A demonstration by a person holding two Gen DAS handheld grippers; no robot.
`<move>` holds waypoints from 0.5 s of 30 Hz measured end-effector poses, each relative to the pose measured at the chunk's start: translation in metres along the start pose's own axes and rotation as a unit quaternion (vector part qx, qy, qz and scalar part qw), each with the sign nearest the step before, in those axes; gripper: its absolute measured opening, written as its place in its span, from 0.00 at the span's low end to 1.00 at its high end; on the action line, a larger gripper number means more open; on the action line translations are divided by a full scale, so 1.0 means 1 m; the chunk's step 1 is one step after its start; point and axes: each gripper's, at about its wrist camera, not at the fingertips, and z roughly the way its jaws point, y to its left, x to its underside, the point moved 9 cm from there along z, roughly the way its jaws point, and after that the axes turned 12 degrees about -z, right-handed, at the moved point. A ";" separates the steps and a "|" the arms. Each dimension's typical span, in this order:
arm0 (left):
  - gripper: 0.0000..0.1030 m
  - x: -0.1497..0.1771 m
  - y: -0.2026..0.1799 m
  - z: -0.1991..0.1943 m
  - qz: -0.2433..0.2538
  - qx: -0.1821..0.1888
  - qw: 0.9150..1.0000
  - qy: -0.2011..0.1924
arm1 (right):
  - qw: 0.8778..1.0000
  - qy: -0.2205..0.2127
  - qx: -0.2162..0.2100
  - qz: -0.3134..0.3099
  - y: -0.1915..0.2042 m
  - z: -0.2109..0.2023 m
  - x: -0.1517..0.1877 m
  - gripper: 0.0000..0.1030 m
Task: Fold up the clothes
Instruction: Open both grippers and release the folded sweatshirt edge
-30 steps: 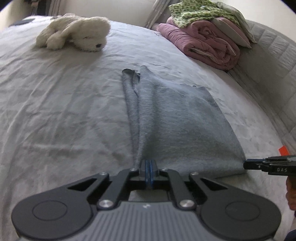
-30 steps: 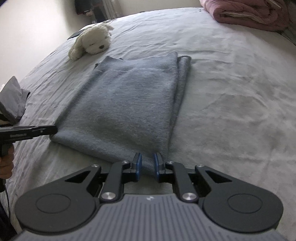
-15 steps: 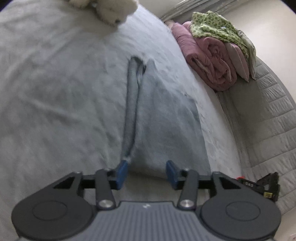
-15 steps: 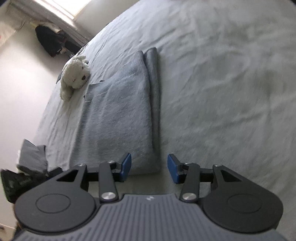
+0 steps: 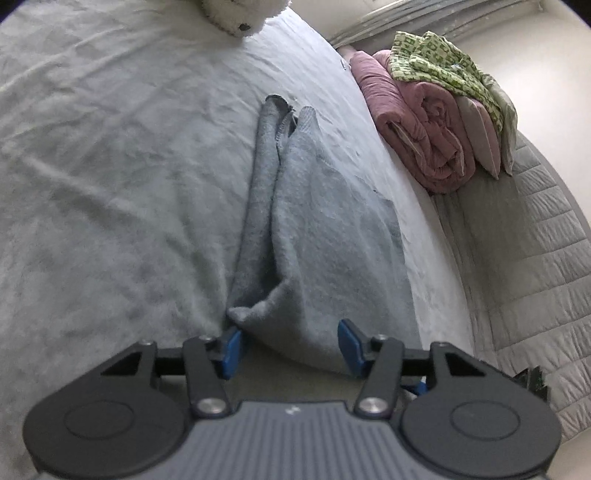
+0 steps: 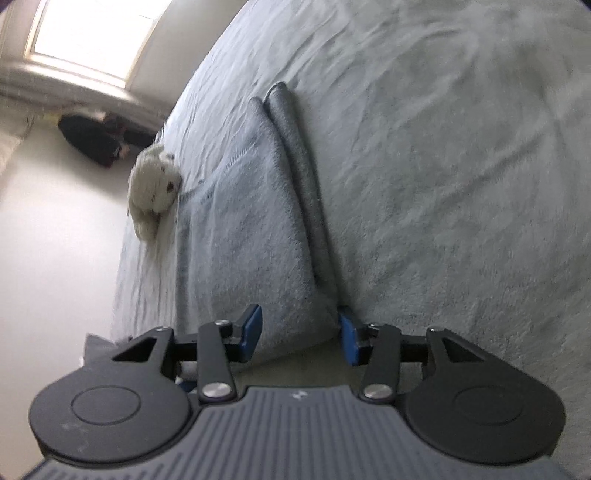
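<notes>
We are looking for writing and finding none we can read in either view; a small pale mark sits on each gripper's ribbed grey body, too small to make out.

In the left wrist view, the left gripper (image 5: 291,341) is standing released, its blue pads (image 5: 232,349) spread apart after just opening and then easing in a touch, the near corner of the grey garment (image 5: 325,236) lying between them unpinched. The garment is lying folded lengthwise on the bed (image 5: 110,184), running from bottom centre up toward the upper middle of the frame, with a rolled edge along its left side. This view alone is giving us the pink blanket (image 5: 417,129) at upper right, a green patterned cloth (image 5: 439,62) on top of it, and a quilted grey cover (image 5: 535,258) down the right edge. The plush toy (image 5: 240,13) is peeking in at the top.

In the right wrist view, the right gripper (image 6: 301,338) is likewise released, its jaws having just opened and then narrowed slightly, straddling the garment's (image 6: 251,229) other near corner without pressing it. Only here are we seeing the bright window (image 6: 92,37) at upper left, a dark bundle (image 6: 96,140) on the floor below it, and the whole plush toy (image 6: 151,188) at the bed's left edge, just beside the garment.
</notes>
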 end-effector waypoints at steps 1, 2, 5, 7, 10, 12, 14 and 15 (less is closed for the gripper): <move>0.48 -0.001 0.002 0.000 -0.004 0.001 1.000 0.001 | 1.000 -0.002 -0.001 0.003 0.000 0.000 0.000 0.45; 0.46 -0.002 0.003 -0.001 -0.008 0.003 1.000 0.002 | 1.000 -0.004 -0.002 0.004 0.000 -0.001 0.000 0.45; 0.41 -0.006 0.007 0.000 -0.014 0.007 1.000 0.001 | 1.000 -0.012 -0.002 0.003 0.001 0.000 -0.001 0.45; 0.41 -0.007 0.006 0.001 -0.008 0.006 1.000 -0.001 | 1.000 -0.017 0.000 0.001 0.003 0.001 -0.001 0.46; 0.41 -0.009 0.002 0.003 -0.003 0.001 1.000 -0.009 | 1.000 -0.026 -0.002 0.006 0.005 0.003 -0.001 0.47; 0.41 -0.011 0.000 0.004 0.006 -0.004 1.000 -0.012 | 0.999 -0.031 0.000 0.004 0.006 0.004 0.000 0.47; 0.41 -0.015 0.000 0.003 0.008 -0.005 1.000 -0.019 | 0.999 -0.034 0.004 0.000 0.008 0.004 0.000 0.47; 0.41 -0.016 0.000 0.002 0.010 -0.006 1.000 -0.021 | 0.999 -0.035 0.005 0.003 0.007 0.005 -0.001 0.46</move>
